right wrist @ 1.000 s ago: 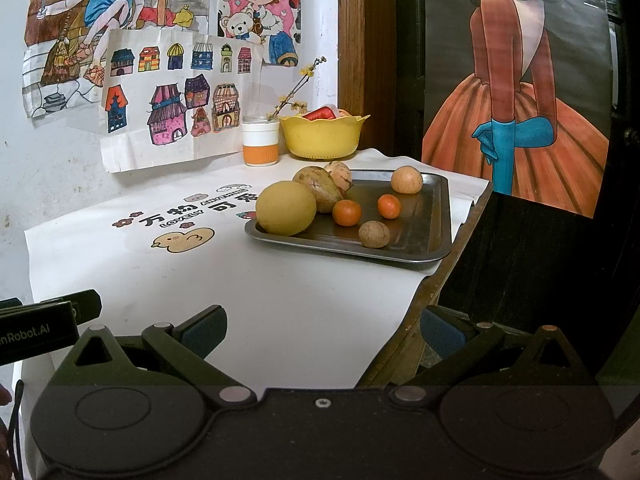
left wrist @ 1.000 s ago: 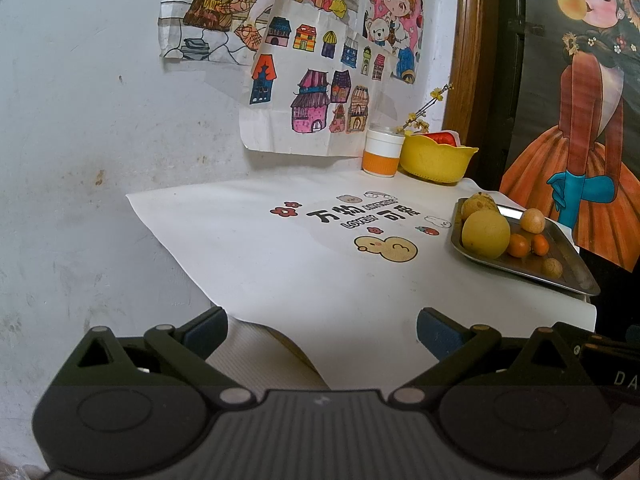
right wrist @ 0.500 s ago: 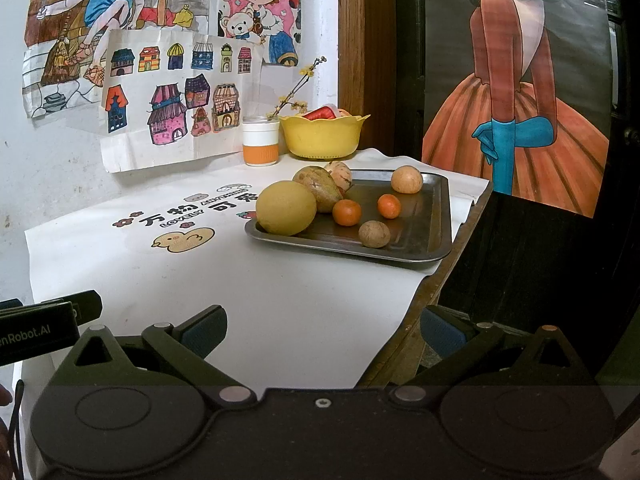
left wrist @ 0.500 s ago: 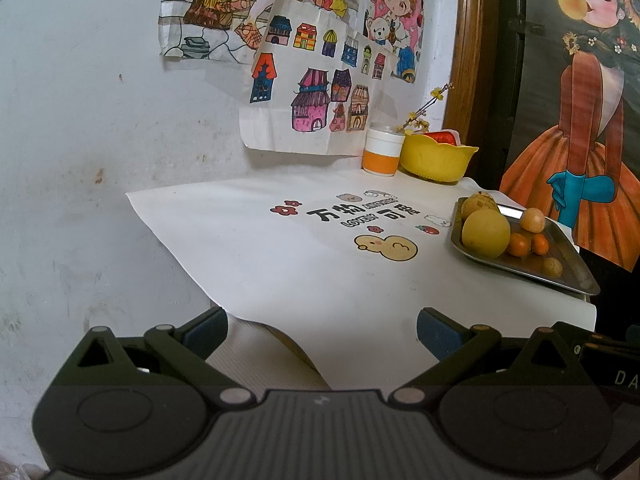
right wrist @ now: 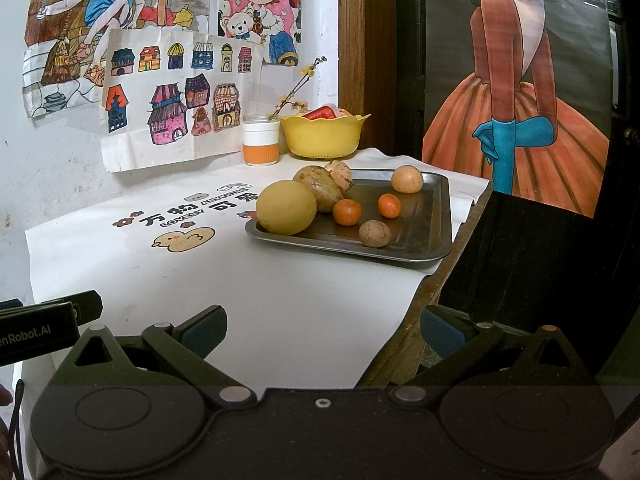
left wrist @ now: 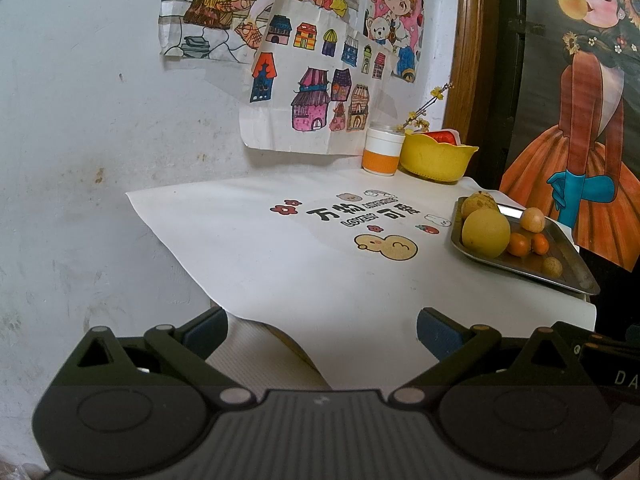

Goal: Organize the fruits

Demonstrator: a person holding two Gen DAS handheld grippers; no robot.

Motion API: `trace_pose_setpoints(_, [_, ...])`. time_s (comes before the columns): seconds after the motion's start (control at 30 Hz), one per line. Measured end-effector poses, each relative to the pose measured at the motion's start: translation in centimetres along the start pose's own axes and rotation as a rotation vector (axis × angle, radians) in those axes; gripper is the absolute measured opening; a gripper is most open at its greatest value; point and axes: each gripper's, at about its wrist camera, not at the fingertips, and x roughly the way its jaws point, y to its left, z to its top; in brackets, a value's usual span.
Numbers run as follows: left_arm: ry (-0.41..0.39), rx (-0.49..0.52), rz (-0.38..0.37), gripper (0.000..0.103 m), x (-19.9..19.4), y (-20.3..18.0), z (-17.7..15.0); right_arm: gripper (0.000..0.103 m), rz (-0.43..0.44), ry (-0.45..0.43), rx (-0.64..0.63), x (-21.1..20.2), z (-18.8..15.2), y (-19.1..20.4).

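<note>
1. The left gripper point(left wrist: 322, 326) hangs at the near left corner of the table point(left wrist: 248, 240), its blue-padded jaws spread wide with nothing between them.
2. The right gripper point(right wrist: 324, 326) hangs over the table's near right edge, jaws likewise wide apart and empty — one finger above the white cloth, the other past the wooden edge.
3. A metal tray point(right wrist: 424, 236) sits on the cloth at the right side of the table, well apart from both grippers.
4. On the tray: a large yellow fruit point(right wrist: 286, 208) at its near left corner, a brownish pear-shaped fruit point(right wrist: 316, 186) touching it from behind, and a pale striped fruit point(right wrist: 340, 172) beyond that, partly hidden.
5. Two small oranges point(right wrist: 347, 212) point(right wrist: 389, 205) lie near the middle, just apart from each other.
6. A small tan round fruit point(right wrist: 374, 233) rests near the front rim; another tan round fruit point(right wrist: 407, 179) sits at the far side.
7. Behind the tray, against the wall, stand a yellow bowl point(right wrist: 324, 136) holding something red — possibly a package, hard to tell — and a white-and-orange cup point(right wrist: 261, 142) just beside it.
</note>
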Motion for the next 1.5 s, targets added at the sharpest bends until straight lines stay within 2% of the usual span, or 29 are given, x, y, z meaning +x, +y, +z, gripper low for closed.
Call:
trace_pose_setpoints(0.6, [-0.002,0.004,-0.008,0.103,-0.11,-0.1,-0.4,0.102,0.0,0.0,0.0,0.0,0.04,0.01])
trace_pose_setpoints(0.8, [0.012,0.012,-0.039,0.103,-0.35,-0.51,-0.11,0.102,0.0,0.001,0.0,0.01,0.04,0.02])
trace_pose_setpoints(0.97, [0.009,-0.02,-0.069,0.103,-0.57,-0.31,0.0,0.102,0.0,0.001,0.0,0.04,0.04,0.03])
trace_pose_setpoints(1.5, [-0.002,-0.01,-0.043,0.103,-0.68,-0.58,0.09,0.102,-0.001,0.002,0.0,0.02,0.09,0.11])
